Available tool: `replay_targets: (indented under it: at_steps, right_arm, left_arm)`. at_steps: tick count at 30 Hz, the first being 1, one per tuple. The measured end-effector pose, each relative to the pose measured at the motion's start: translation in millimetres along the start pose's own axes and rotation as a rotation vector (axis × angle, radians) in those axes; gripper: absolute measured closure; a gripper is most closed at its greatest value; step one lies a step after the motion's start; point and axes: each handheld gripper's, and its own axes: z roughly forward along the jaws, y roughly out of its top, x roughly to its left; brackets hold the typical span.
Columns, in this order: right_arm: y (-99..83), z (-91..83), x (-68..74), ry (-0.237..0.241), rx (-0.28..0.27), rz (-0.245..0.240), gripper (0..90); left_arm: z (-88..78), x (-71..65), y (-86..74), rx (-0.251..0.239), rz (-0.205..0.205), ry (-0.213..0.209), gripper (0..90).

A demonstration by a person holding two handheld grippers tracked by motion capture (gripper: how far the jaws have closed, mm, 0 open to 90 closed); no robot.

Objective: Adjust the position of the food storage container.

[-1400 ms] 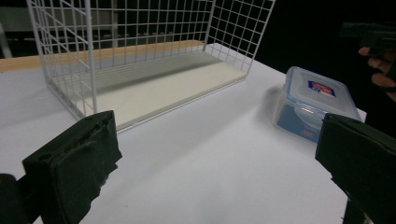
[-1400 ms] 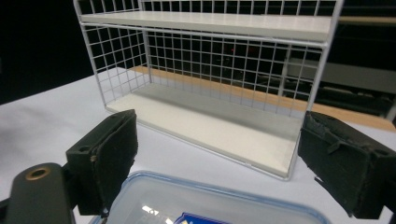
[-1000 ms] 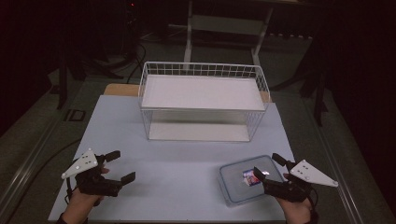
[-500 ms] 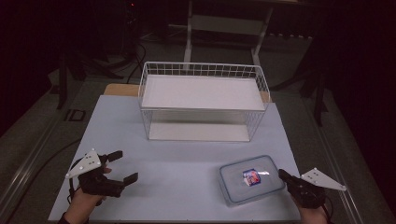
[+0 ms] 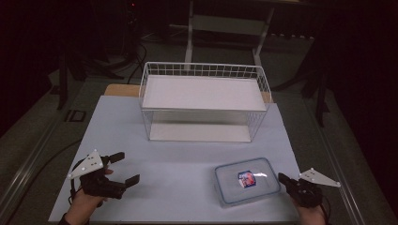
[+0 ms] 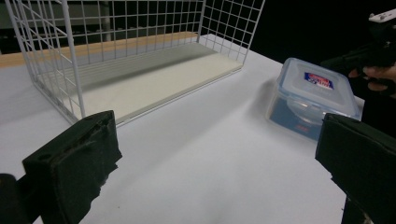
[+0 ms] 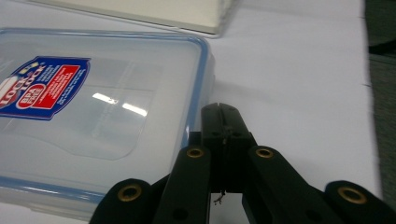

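Observation:
A clear plastic container [image 5: 248,182] with a blue-rimmed lid and a red and blue label lies on the white table, near the front right. My right gripper [image 5: 283,178] is shut with nothing between its jaws. Its tip [image 7: 223,112] sits low beside the container's [image 7: 93,107] right edge, and I cannot tell whether it touches the lid's rim. My left gripper [image 5: 127,167] is held open over the table at the front left, its jaws [image 6: 219,154] wide apart and empty. The container [image 6: 314,93] lies well off from it.
A white wire basket [image 5: 202,70] with a pale board as its floor stands at the back middle of the table; its wires [image 6: 70,56] are near in the left gripper view. The white table top [image 5: 187,159] stretches between the two grippers. Dark floor lies past the table's edges.
My right gripper has drawn back from over the container's right edge towards the right and down, and its jaws have shut. The left gripper has kept still.

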Motion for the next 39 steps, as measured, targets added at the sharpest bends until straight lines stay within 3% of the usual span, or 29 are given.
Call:
replay_targets:
  at_steps: [9, 10, 14, 16, 18, 19, 22, 23, 24, 25, 26, 27, 28, 29, 30, 31, 32, 35, 39]
  right_arm:
    - [10.1, 13.1, 24.7, 0.076, 0.027, -0.044, 90.0]
    - [12.7, 15.9, 30.6, 0.123, 0.024, -0.049, 90.0]
    - [14.9, 18.8, 37.8, 0.15, 0.032, -0.074, 90.0]
    - [16.9, 16.5, 39.0, 0.151, 0.015, -0.062, 90.0]
    - [22.8, 2.2, 50.3, 0.164, -0.036, -0.088, 90.0]
    - [22.8, 2.2, 50.3, 0.164, -0.036, -0.088, 90.0]
    - [23.0, -8.4, 70.4, 0.242, -0.057, -0.101, 90.0]
    - [21.2, -9.9, 77.1, 0.268, -0.048, -0.106, 90.0]
    - [15.7, -10.8, 87.8, 0.331, -0.039, -0.092, 90.0]
    - [15.7, -10.8, 87.8, 0.331, -0.039, -0.092, 90.0]
    - [10.8, -8.9, 97.6, 0.376, -0.016, -0.1, 90.0]
    - [10.8, -8.9, 97.6, 0.376, -0.016, -0.1, 90.0]
    - [5.3, -3.0, 107.6, 0.431, 0.016, -0.093, 90.0]
    - [5.3, -3.0, 107.6, 0.431, 0.016, -0.093, 90.0]
    - [1.4, 4.7, 117.6, 0.459, 0.067, -0.134, 90.0]
    - [1.4, 4.7, 117.6, 0.459, 0.067, -0.134, 90.0]
    - [1.6, 8.7, 122.9, 0.453, 0.081, -0.175, 90.0]
    - [3.1, 13.7, 124.9, 0.486, 0.093, -0.173, 90.0]
    - [6.0, 19.1, 129.6, 0.492, 0.093, -0.205, 90.0]
  left_arm:
    - [0.7, -1.2, 0.1, 0.003, 0.007, -0.001, 0.0]
    - [0.9, -1.0, 0.1, 0.005, 0.007, -0.003, 0.0]
    - [2.3, -1.1, -0.7, 0.009, 0.006, -0.003, 0.0]
    - [2.5, -1.1, -1.2, 0.012, 0.006, -0.007, 0.0]
    - [2.4, -0.8, -1.2, 0.01, 0.005, -0.004, 0.0]
    - [2.4, -0.8, -1.2, 0.01, 0.005, -0.004, 0.0]
    - [1.9, -0.9, -1.0, 0.008, 0.002, 0.002, 0.0]
    - [1.7, -1.1, -1.2, 0.008, 0.002, 0.006, 0.0]
    - [1.7, -0.7, -1.5, 0.009, 0.002, 0.004, 0.0]
    - [1.7, -0.7, -1.5, 0.009, 0.002, 0.004, 0.0]
    - [1.9, -0.4, -1.5, 0.009, 0.001, 0.004, 0.0]
    - [2.1, -0.2, -1.4, 0.011, 0.0, 0.004, 0.0]
    - [2.6, -0.2, -1.2, 0.011, 0.001, 0.0, 0.0]
    - [2.6, -0.2, -1.2, 0.011, 0.001, 0.0, 0.0]
    - [3.1, -0.5, -1.6, 0.017, 0.004, 0.001, 0.0]
    - [3.1, -0.5, -1.6, 0.017, 0.004, 0.001, 0.0]
    - [3.2, 0.2, -2.1, 0.02, 0.004, 0.0, 0.0]
    - [3.3, 0.5, -2.1, 0.018, 0.001, -0.002, 0.0]
    - [4.0, 0.1, -1.8, 0.018, 0.004, -0.003, 0.0]
